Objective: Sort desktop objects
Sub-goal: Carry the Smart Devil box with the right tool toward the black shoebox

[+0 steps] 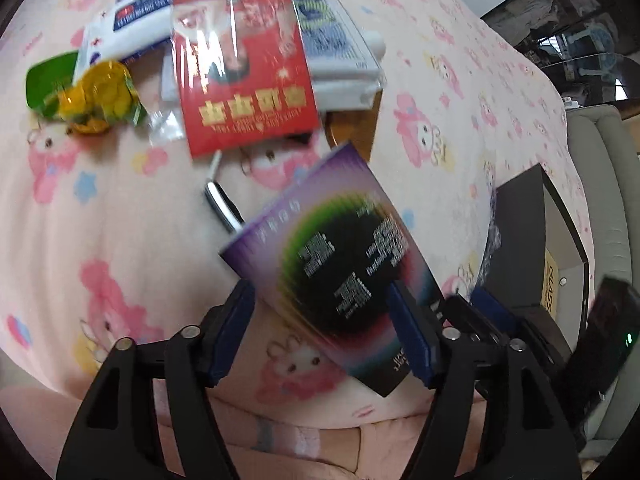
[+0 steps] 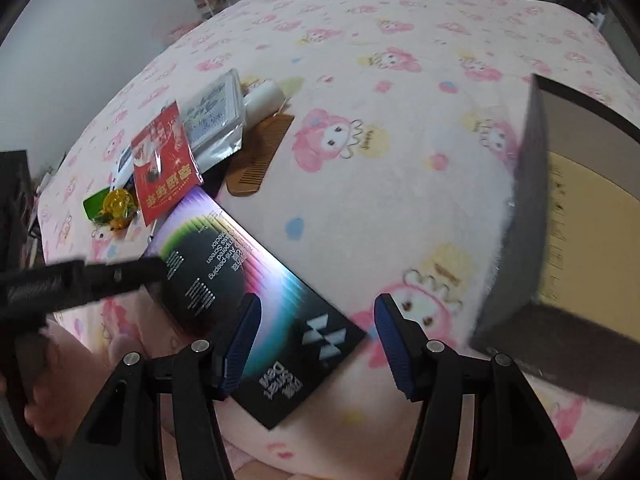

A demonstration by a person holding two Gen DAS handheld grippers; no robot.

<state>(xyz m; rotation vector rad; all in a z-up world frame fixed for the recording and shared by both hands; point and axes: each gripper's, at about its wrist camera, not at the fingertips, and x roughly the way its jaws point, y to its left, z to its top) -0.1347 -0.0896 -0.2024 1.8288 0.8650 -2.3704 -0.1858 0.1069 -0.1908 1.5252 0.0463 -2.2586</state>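
- Progress: early, imo. Most of the clutter is unsorted in a heap at the far side of the table, on the pink cartoon blanket (image 1: 100, 200): red packet (image 1: 244, 68), wooden comb (image 2: 260, 156), yellow-wrapped candy (image 1: 100, 92), plus other bits.
- Dark open carton (image 1: 516, 236) sits to the right. Prob the drop spot, but I can't confirm.
- Item in hand: screen-protector box (image 1: 340, 264), close to me, tilted, between heap & carton.
- Left hand-held gripper (image 1: 324, 332): angled steeply down, jaws fairly wide, box across its tips. Too blurred to tell if the pads press it.
- Right hand-held gripper (image 2: 316, 344): also steeply down, jaws apart, box's near corner between them. Right pad clear of the box, so no grip.
- Left to do: basically everything.
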